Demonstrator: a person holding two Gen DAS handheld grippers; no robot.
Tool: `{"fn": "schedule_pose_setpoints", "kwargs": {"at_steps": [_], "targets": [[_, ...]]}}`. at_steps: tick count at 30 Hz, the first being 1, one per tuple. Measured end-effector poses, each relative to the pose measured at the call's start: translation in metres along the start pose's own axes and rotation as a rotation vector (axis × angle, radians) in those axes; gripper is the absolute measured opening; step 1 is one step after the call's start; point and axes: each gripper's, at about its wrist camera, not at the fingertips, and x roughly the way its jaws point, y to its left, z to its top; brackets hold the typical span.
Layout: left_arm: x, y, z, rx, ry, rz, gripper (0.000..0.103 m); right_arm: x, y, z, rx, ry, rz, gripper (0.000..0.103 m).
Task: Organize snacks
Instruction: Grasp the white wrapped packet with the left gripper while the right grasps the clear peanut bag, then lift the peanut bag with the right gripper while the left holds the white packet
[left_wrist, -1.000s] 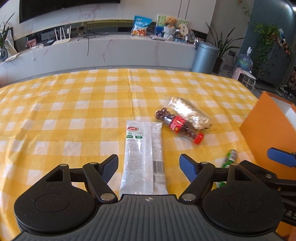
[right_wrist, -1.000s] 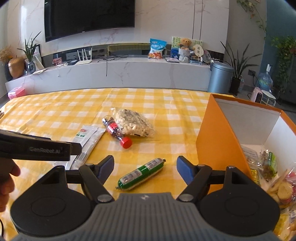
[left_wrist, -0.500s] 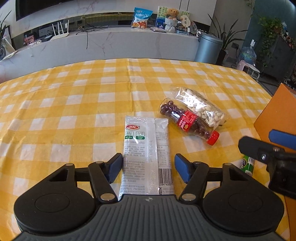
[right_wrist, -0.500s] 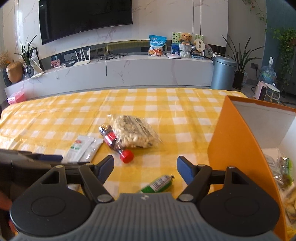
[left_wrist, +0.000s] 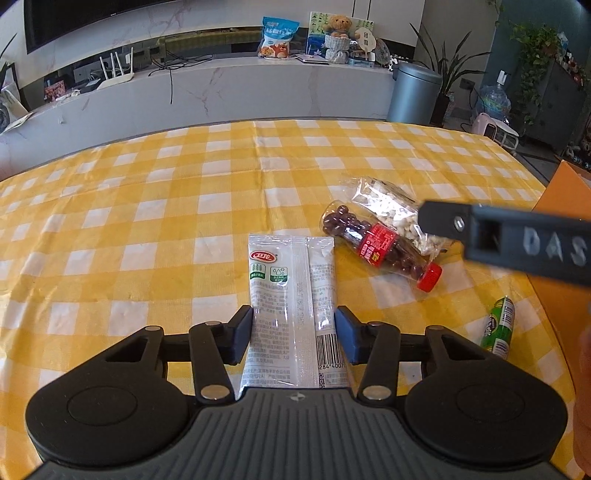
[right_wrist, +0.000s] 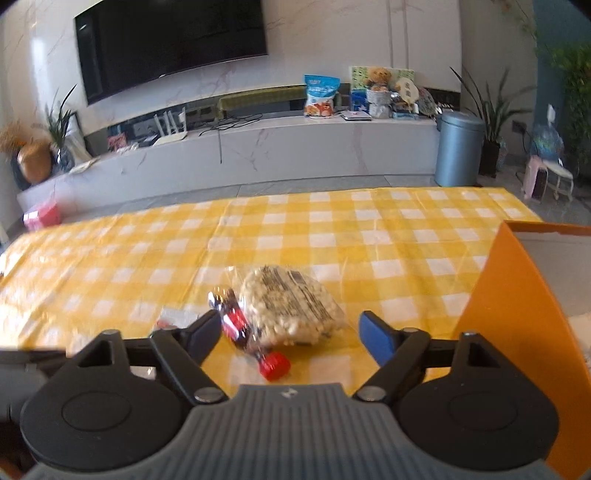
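A white flat snack packet (left_wrist: 291, 295) lies on the yellow checked tablecloth (left_wrist: 147, 206). My left gripper (left_wrist: 293, 332) has a finger on each side of it, touching or nearly touching its edges. A small bottle of dark candies with a red cap (left_wrist: 380, 249) lies beside a clear bag of nuts (left_wrist: 395, 214). A green sausage stick (left_wrist: 498, 326) lies at the right. My right gripper (right_wrist: 291, 332) is open above the bottle (right_wrist: 243, 328) and the nut bag (right_wrist: 291, 306). Its body crosses the left wrist view (left_wrist: 517, 240).
An orange box (right_wrist: 513, 314) stands at the right edge of the table; its wall also shows in the left wrist view (left_wrist: 565, 192). Beyond the table are a white TV bench (right_wrist: 295, 147) and a grey bin (right_wrist: 458, 147).
My left gripper's fingers have closed in on the white packet. My right gripper has moved forward from over the green sausage to over the bottle and nut bag.
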Motion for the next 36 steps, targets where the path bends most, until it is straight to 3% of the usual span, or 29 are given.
{"fn": "schedule_pose_setpoints", "kwargs": {"at_steps": [12,20,30,36], "targets": [[0.005,0.006,0.007,0.004,0.018,-0.030,0.055,0.052,-0.008,0.014,0.164,0.066,-0.028,0.097],[0.008,0.008,0.008,-0.008,0.031,-0.028,0.055,0.069,-0.019,0.009,0.210,0.116,0.000,0.097],[0.002,0.005,0.007,-0.014,0.020,-0.023,0.054,0.055,-0.013,0.010,0.163,0.109,0.023,0.081],[-0.011,0.004,0.005,-0.022,0.002,-0.025,0.054,0.036,-0.011,0.012,0.156,0.096,0.030,0.080]]}}
